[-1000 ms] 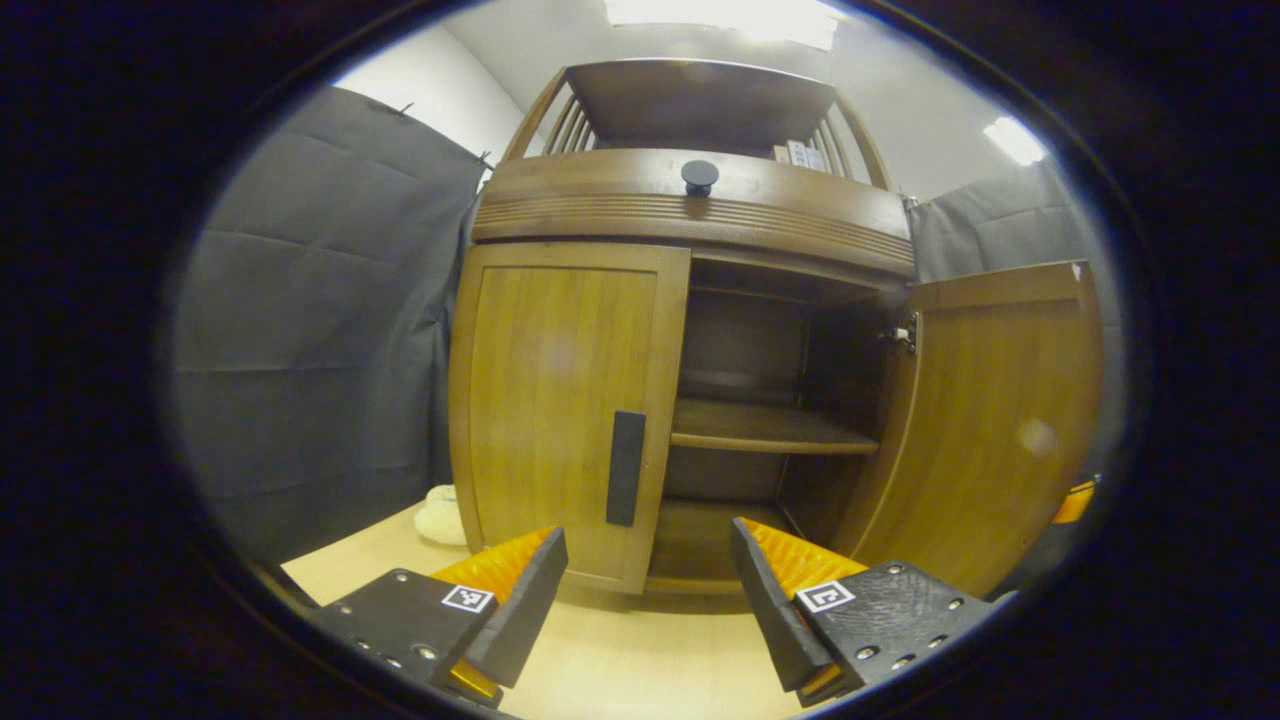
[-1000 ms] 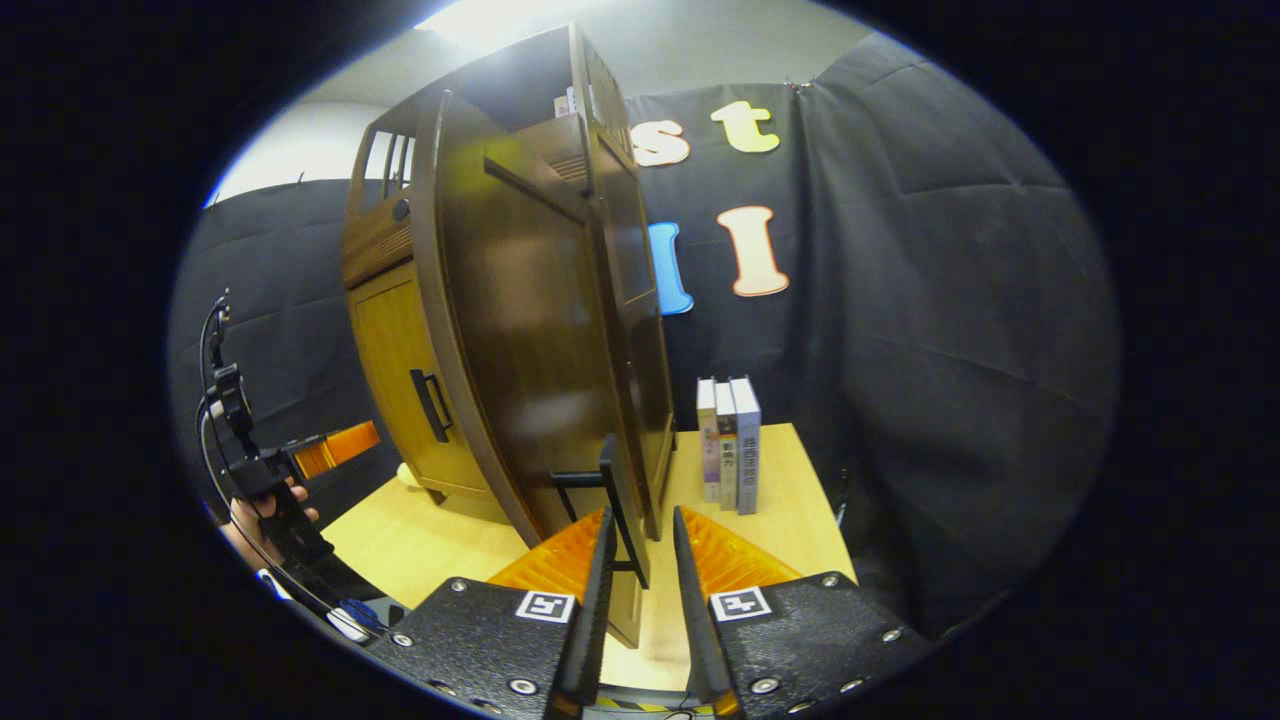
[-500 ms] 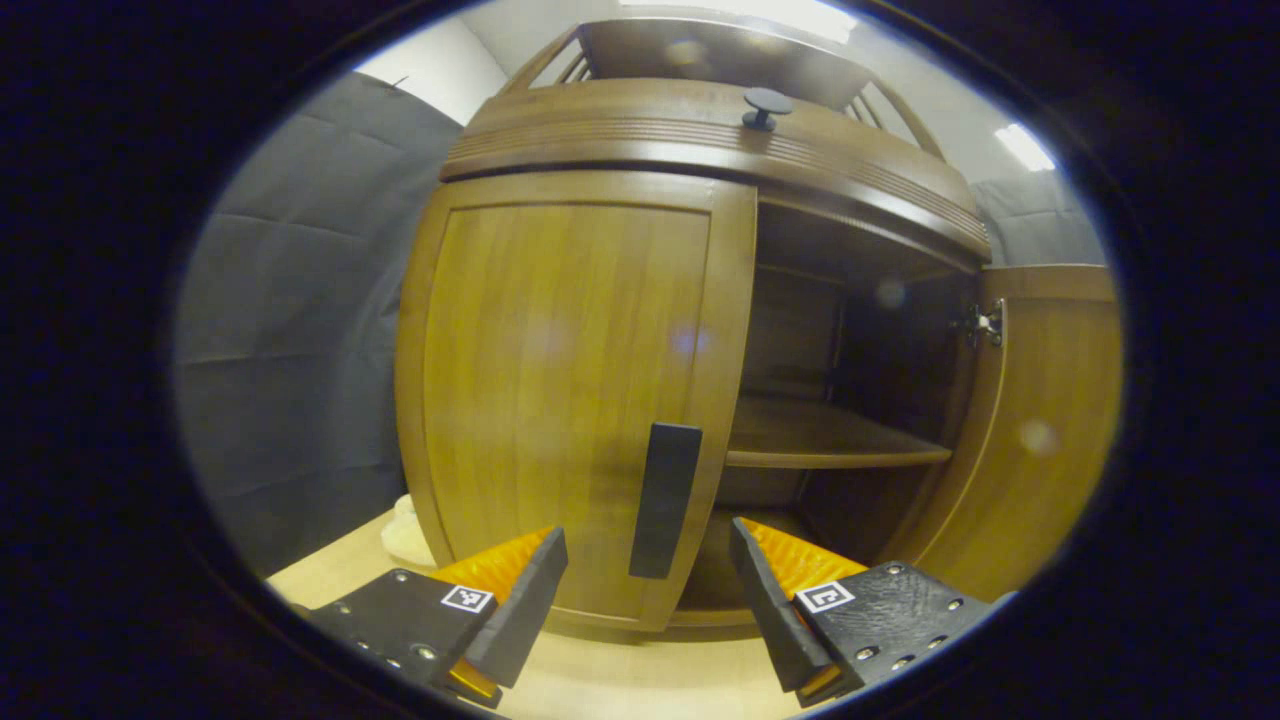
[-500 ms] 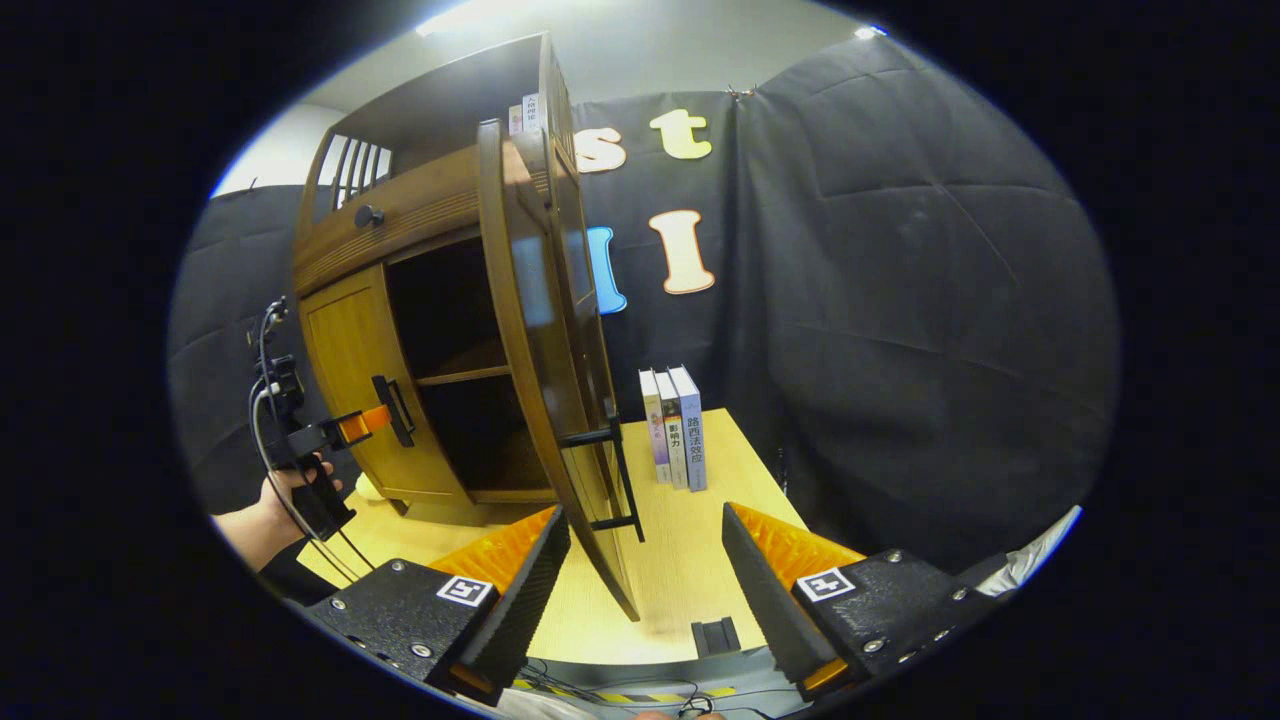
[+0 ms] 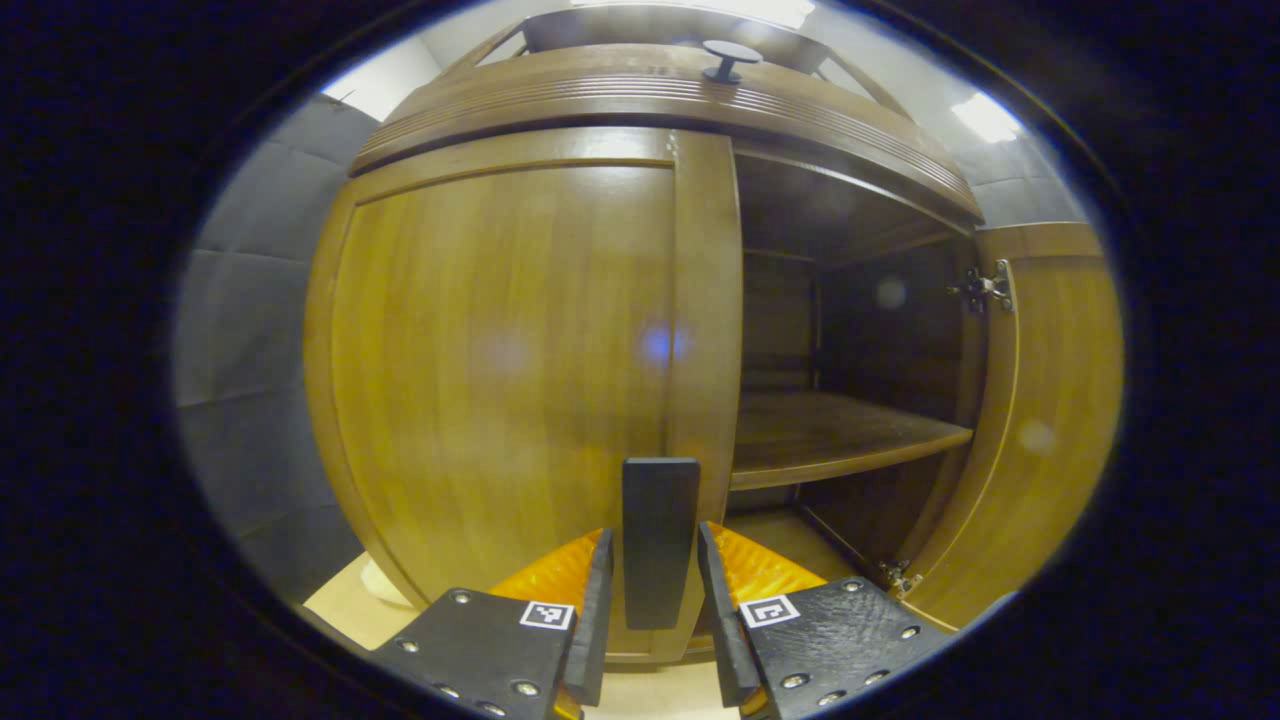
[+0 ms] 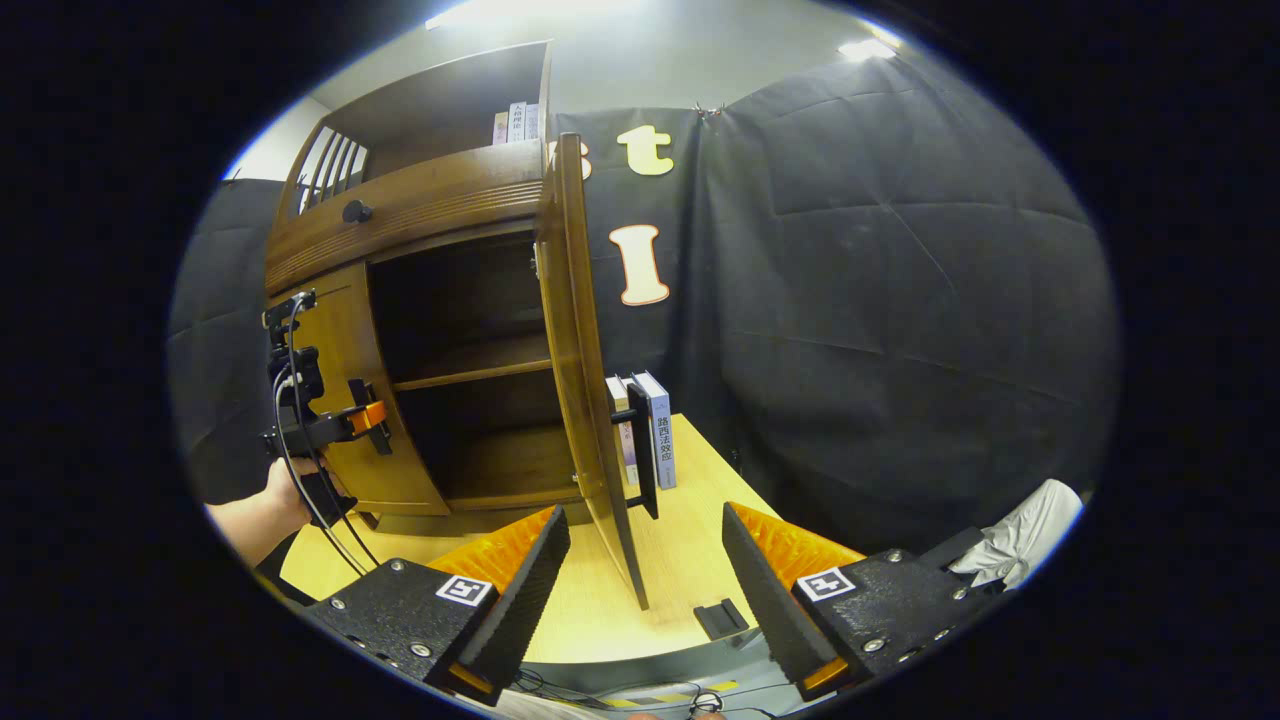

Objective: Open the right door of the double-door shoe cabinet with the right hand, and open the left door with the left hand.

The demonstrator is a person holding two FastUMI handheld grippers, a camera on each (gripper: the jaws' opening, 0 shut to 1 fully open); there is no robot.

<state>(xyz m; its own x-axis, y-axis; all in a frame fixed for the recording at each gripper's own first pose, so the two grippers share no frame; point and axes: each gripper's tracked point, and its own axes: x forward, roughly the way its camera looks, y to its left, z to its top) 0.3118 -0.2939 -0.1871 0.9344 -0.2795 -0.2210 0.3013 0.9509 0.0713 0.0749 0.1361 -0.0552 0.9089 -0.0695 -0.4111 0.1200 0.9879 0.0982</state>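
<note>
The wooden shoe cabinet (image 5: 660, 95) stands close in the left gripper view. Its left door (image 5: 500, 350) is closed, and my left gripper (image 5: 655, 610) is shut on that door's black handle (image 5: 659, 530). The right door (image 5: 1050, 420) stands swung wide, baring a dark inside with a shelf (image 5: 830, 435). In the right gripper view this right door (image 6: 580, 380) shows edge-on with its handle (image 6: 643, 450) free. My right gripper (image 6: 645, 570) hangs open just in front of it, touching nothing. The left gripper (image 6: 365, 418), held by a hand (image 6: 265, 510), sits at the left door (image 6: 400, 470).
Books (image 6: 655, 430) stand on the light wooden table (image 6: 680, 580) behind the open right door. A small black piece (image 6: 722, 618) lies near the table's front edge. A white cloth (image 6: 1020, 525) shows at the right. A pale object (image 5: 380, 585) lies by the cabinet's left foot.
My left gripper moved in to the left door and shut on its handle. My right gripper let go of the right door's handle, opened and backed off; that door swung wider.
</note>
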